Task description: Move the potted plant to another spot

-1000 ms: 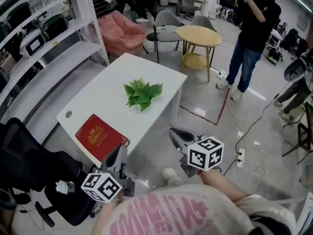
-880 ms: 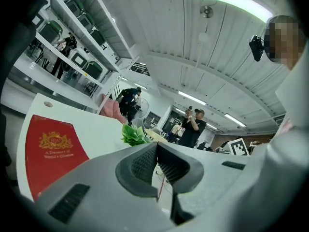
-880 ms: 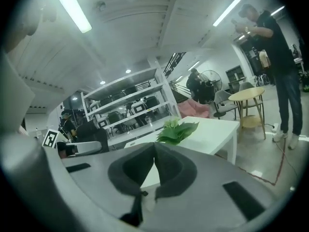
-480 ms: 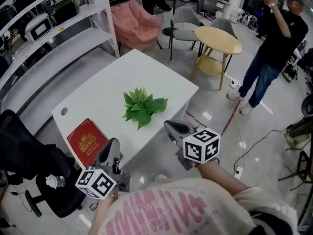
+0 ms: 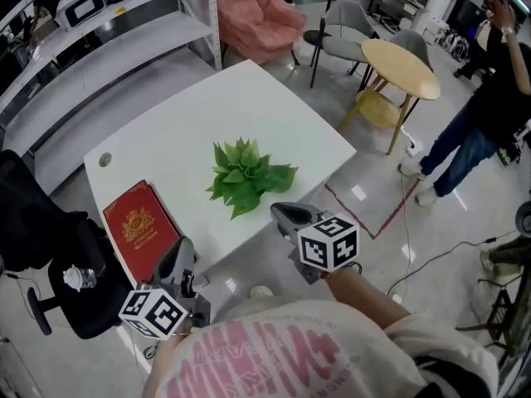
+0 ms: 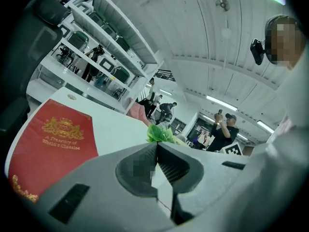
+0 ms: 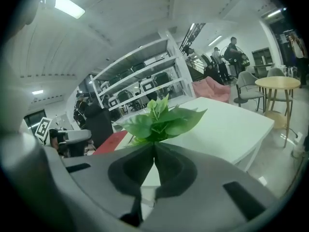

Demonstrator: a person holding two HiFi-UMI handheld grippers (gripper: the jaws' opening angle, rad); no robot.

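Observation:
The green leafy potted plant [image 5: 245,175] stands near the middle of the white table [image 5: 249,106]; its pot is hidden under the leaves. My right gripper [image 5: 282,213] hovers at the table's near edge, just short of the plant [image 7: 159,120], jaws shut and empty. My left gripper [image 5: 172,265] is lower left, off the table's near corner beside the red book [image 5: 137,226], jaws shut with nothing in them. From the left gripper view, the plant [image 6: 161,134] peeks above the closed jaw tips, with the red book [image 6: 50,141] to the left.
A black office chair [image 5: 46,247] stands left of the table. White shelving [image 5: 99,23] runs along the back left. A pink armchair [image 5: 253,15], grey chairs and a round wooden table [image 5: 400,65] stand behind. A person [image 5: 485,114] stands at the right; cables lie on the floor.
Both grippers have moved forward and down towards the table. The right one has come close to the plant and the left one nearer the red book. Both stayed shut.

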